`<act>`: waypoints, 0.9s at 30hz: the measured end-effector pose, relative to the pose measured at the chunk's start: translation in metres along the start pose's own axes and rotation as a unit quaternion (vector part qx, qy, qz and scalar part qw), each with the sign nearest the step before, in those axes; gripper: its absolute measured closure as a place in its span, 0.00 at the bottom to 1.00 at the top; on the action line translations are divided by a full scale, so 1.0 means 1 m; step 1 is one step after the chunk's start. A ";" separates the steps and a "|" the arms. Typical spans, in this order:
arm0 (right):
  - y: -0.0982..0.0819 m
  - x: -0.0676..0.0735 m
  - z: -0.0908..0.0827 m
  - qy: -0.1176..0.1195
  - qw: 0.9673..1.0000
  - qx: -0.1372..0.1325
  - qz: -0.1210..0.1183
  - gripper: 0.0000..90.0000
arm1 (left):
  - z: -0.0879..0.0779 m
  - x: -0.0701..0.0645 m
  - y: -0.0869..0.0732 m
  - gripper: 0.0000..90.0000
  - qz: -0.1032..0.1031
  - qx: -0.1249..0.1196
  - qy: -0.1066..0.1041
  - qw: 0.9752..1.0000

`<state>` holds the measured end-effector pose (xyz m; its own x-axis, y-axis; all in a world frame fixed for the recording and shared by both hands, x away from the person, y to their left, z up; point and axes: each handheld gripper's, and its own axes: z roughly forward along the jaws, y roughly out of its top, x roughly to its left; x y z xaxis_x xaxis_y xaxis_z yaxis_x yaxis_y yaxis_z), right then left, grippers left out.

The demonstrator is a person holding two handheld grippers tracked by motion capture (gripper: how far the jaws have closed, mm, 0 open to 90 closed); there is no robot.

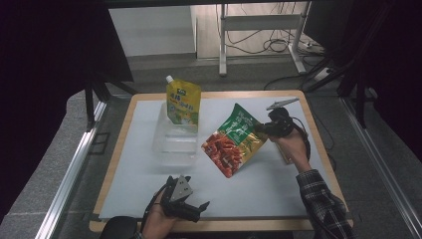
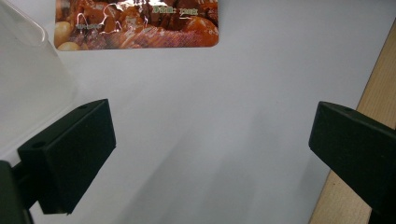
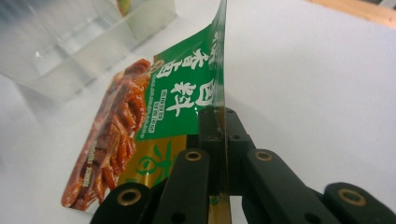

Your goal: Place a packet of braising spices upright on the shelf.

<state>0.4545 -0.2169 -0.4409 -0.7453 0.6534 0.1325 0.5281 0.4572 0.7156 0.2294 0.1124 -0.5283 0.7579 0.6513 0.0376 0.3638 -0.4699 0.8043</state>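
Observation:
A flat green, gold and red seasoning packet [image 1: 233, 140] hangs tilted above the white mat, pinched at its right edge by my right gripper [image 1: 263, 129]. In the right gripper view the jaws are shut on the packet [image 3: 140, 140], whose edge runs up between them at my right gripper [image 3: 218, 119]. A clear plastic box [image 1: 175, 141] sits left of the packet, with a yellow spouted pouch [image 1: 183, 103] standing in its far end. My left gripper [image 1: 195, 211] rests near the front edge, jaws wide apart and empty; its own view shows my left gripper [image 2: 212, 144] over bare mat.
The white mat [image 1: 278, 184] covers a wooden table [image 1: 318, 149] whose edge shows at the right in the left gripper view. The clear box wall [image 2: 28, 79] stands at that view's left. Table legs and cables lie on the floor behind.

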 end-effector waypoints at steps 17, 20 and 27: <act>0.025 0.024 -0.020 0.031 0.999 -0.020 -0.024 0.99 | 0.000 -0.001 0.000 0.00 0.002 0.000 -0.001 1.000; 0.030 0.029 -0.022 0.035 0.999 -0.023 -0.032 0.99 | 0.000 0.000 0.000 0.00 0.002 -0.001 -0.001 1.000; 0.042 0.046 -0.027 0.044 0.998 -0.025 -0.048 0.99 | 0.000 -0.001 0.000 0.00 0.003 0.000 -0.001 1.000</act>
<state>0.4319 -0.1839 -0.3862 -0.8252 0.5521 0.1192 0.4329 0.4826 0.7614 0.2286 0.1123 -0.5281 0.7608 0.6477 0.0407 0.3595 -0.4729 0.8044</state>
